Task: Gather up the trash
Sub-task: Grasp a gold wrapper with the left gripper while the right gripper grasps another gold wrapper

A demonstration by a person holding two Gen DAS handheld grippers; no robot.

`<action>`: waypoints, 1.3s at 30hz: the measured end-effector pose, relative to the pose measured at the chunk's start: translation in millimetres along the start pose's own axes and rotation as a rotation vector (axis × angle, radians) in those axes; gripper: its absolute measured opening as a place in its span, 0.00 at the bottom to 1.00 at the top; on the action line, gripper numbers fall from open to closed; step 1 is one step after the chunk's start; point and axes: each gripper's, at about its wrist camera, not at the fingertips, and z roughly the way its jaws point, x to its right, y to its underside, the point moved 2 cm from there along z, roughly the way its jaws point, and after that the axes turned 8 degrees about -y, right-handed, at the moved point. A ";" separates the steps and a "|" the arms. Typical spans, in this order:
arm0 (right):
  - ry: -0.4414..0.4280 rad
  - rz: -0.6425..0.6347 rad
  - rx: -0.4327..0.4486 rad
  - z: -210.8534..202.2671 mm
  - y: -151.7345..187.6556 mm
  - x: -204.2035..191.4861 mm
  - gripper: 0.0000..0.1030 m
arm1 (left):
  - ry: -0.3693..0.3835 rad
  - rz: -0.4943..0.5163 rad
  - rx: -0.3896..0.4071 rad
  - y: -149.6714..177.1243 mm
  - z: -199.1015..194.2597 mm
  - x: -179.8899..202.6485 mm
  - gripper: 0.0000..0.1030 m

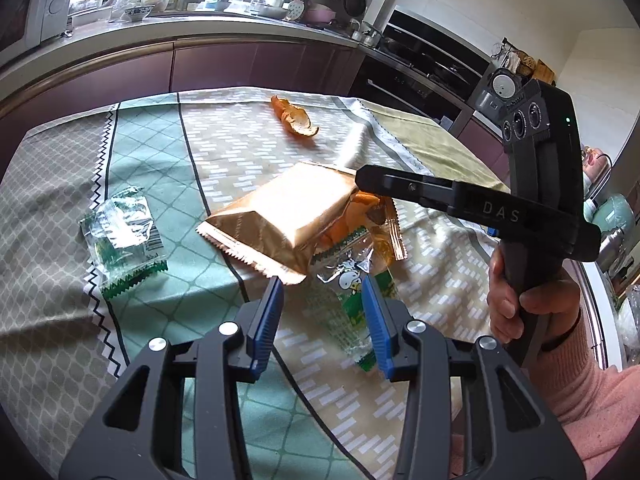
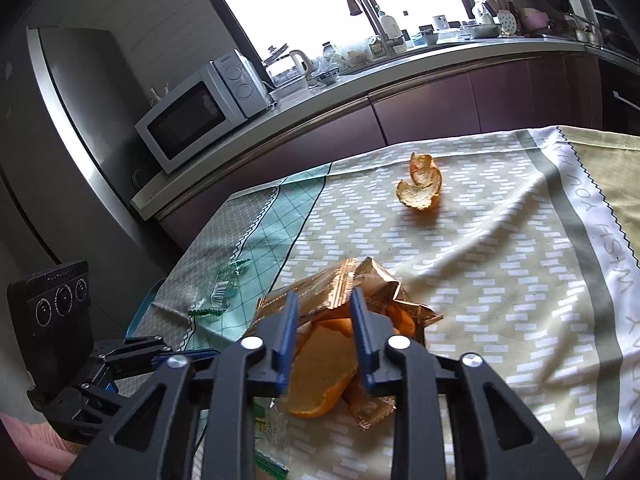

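the crinkled gold foil snack bag lies mid-table on the patterned cloth-covered table, orange peel pieces spilling from its torn mouth. the right gripper straddles that mouth, its fingers narrowed but, as far as i can tell, pinching nothing yet. the left gripper hovers open over a clear cartoon-printed wrapper. a grab at slick foil alone could tip the loose peel out.

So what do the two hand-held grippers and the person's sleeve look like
Both hand-held grippers, left and right, are black skeletal frames with silver rivets and blue ribbed fingers. The right one carries white "DAS" lettering and a three-lens camera block. The sleeve is pink knit.
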 end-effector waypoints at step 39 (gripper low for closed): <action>0.131 0.083 0.011 -19.8 8.8 38.6 0.08 | -0.144 0.084 0.007 -29.5 18.9 -5.2 0.15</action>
